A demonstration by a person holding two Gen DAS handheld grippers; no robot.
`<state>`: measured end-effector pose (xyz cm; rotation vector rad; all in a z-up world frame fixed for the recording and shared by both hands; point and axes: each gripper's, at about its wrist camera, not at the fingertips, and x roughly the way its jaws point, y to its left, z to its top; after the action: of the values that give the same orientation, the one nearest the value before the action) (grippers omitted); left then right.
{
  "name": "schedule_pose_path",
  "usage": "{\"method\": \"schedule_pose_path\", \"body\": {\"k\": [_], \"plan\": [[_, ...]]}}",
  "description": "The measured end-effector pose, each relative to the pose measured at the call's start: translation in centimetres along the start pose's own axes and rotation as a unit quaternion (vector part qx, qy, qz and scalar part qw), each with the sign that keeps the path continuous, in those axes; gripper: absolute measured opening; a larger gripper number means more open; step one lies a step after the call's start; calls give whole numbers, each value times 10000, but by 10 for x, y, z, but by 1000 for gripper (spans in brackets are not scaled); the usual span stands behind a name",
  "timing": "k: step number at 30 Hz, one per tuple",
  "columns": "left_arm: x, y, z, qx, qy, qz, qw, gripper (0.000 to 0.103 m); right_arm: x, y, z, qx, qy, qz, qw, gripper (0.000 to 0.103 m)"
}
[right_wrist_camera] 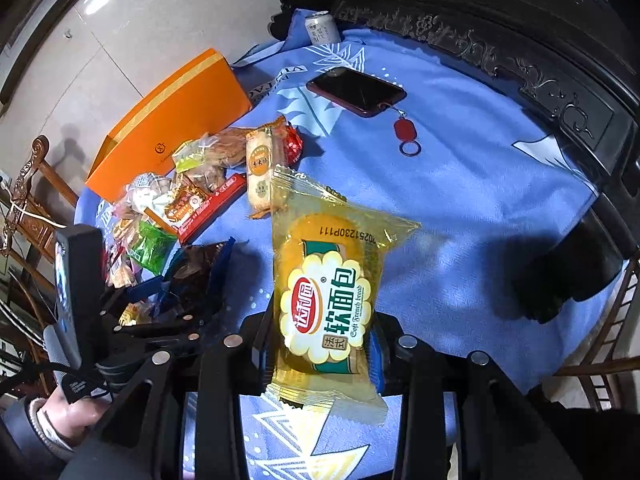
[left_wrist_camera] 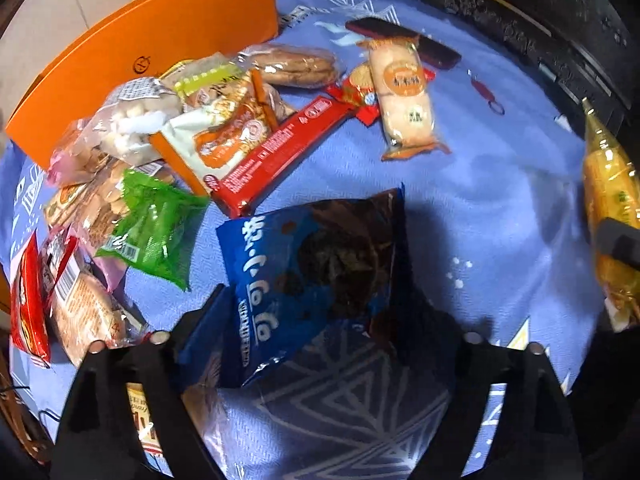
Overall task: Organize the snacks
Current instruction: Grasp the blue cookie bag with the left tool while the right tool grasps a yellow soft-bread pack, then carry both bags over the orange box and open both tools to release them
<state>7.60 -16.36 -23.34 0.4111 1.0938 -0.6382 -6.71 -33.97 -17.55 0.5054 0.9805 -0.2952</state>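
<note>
Right gripper [right_wrist_camera: 320, 344]: clamped on yellow bread packet [right_wrist_camera: 326, 300], lifted above the blue cloth [right_wrist_camera: 460, 200].
Left gripper [left_wrist_camera: 316, 344]: half-wide around blue cookie bag [left_wrist_camera: 312, 264], grip unclear.
Done: pile [left_wrist_camera: 140, 152] heaped beside orange box [left_wrist_camera: 160, 52].
Left: rice cracker packet [left_wrist_camera: 404, 96] and others lying mid-cloth, unsorted.

Home, carved wooden furniture [right_wrist_camera: 500, 52], tablecloth [right_wrist_camera: 480, 200]
</note>
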Motion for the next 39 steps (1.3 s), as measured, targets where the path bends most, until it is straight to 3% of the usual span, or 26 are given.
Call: {"method": "schedule_pose_path", "body": {"k": [3,12,15,19,22,24,27,30,35,39], "plan": [[-13,4,-1,-60,-227,-249,9994,66,3,1,4,20,2,9,10000,36],[-43,23,-8,-334,-666,-633,9952,53,6,12,14,-201,-84,92,9997,36],[-51,26,-9,-385,-788,-682,9938,53,7,16,16,-281,-105,114,9995,36],[-34,25,-14,-307,-579,-564,9963,53,12,19,17,-324,-6,141,9994,36],[-23,18,-8,-164,-476,-457,9977,68,12,19,17,-332,4,151,9993,36],[-10,18,-2,-243,-234,-427,9985,86,12,17,17,-316,6,139,9994,36],[12,21,4,-413,101,-380,9984,91,11,15,17,-302,13,110,9995,36],[16,16,8,-318,35,-300,9990,91,11,13,16,-257,25,91,9996,36],[7,17,6,-263,-166,-366,9988,73,10,11,16,-184,-24,69,9998,36],[-12,26,2,-396,-392,-478,9973,70,10,14,17,-221,-44,69,9997,36]]}}
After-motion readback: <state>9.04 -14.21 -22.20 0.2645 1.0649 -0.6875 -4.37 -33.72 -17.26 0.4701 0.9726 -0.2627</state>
